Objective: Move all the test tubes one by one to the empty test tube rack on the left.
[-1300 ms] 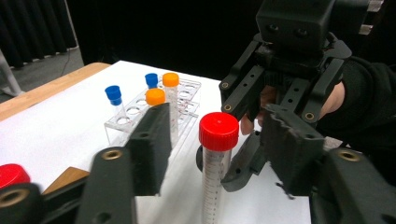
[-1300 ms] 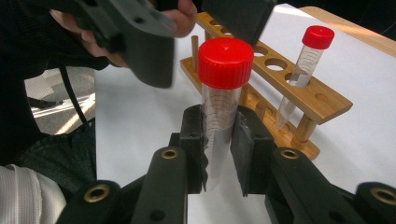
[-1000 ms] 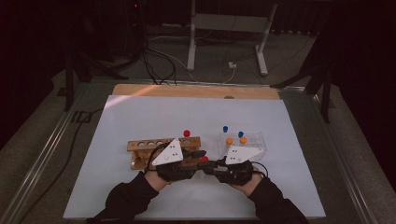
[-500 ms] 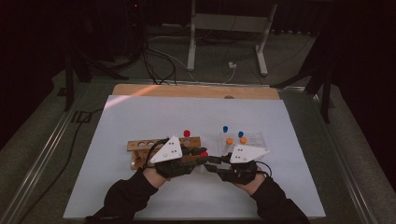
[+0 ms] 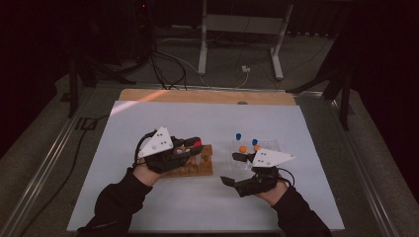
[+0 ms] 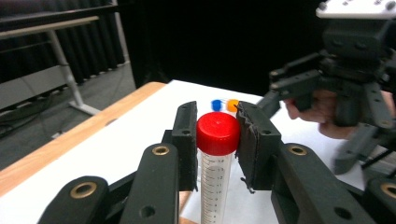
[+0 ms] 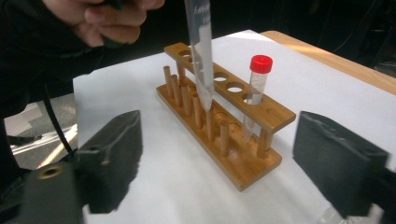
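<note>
Clamping upright clear red-capped plastic tube in left gripper, tip hanging over wooden tube rack hole at six o'clock; right gripper gaping empty.

Overhead view; two close tool views

Left gripper, clamping a red-capped tube, has shifted left over the wooden rack; right gripper withdrawn toward lower right.

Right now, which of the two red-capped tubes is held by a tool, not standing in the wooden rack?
The tube gripped under its red cap by the left tool, its tip above the rack. The other tube stands in an end hole.
</note>
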{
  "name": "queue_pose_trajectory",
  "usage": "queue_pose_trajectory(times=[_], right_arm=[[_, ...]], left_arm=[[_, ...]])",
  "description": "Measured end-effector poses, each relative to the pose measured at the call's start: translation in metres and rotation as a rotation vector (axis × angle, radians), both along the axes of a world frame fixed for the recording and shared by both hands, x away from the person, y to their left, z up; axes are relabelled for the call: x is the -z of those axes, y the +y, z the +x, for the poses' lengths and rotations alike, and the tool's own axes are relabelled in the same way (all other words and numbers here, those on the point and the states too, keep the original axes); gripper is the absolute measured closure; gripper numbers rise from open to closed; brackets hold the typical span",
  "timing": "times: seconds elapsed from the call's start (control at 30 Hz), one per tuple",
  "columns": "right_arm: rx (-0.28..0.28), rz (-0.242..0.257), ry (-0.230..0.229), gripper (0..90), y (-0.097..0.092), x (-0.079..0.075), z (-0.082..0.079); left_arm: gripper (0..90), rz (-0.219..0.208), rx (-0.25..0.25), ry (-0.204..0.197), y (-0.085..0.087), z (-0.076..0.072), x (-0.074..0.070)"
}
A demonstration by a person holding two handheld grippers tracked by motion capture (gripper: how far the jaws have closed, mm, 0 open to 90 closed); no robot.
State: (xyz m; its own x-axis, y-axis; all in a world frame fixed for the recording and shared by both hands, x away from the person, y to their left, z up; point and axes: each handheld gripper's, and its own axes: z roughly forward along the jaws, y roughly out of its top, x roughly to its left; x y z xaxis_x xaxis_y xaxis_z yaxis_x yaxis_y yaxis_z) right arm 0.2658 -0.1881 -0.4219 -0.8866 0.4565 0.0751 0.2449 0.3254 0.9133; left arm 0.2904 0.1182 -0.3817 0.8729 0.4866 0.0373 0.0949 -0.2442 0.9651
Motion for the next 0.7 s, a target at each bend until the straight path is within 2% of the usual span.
queue_pose_trajectory(times=[0.07,0.17,0.27,0.5,0.7], right_arm=[[-0.009,-0.005,0.008,6.8,0.001,0.0,0.001],[-0.019,-0.026,-0.01,6.9,0.001,0.0,0.001],[-0.035,0.006,-0.002,0.7,0.0,0.0,0.0],[-0.047,0.027,-0.033,0.6,0.0,-0.004,-0.005],[-0.056,0.022,-0.028,0.7,0.001,-0.003,-0.006]], left_arm=[[71.5,-0.002,-0.016,0.002,0.005,0.003,-0.001],[71.5,-0.016,-0.039,0.012,0.011,0.007,-0.001],[71.5,-0.019,-0.068,0.011,0.016,0.011,0.002],[71.5,-0.03,-0.124,0.032,0.025,0.025,0.012],[71.6,-0.042,-0.151,0.028,0.027,0.032,0.016]])
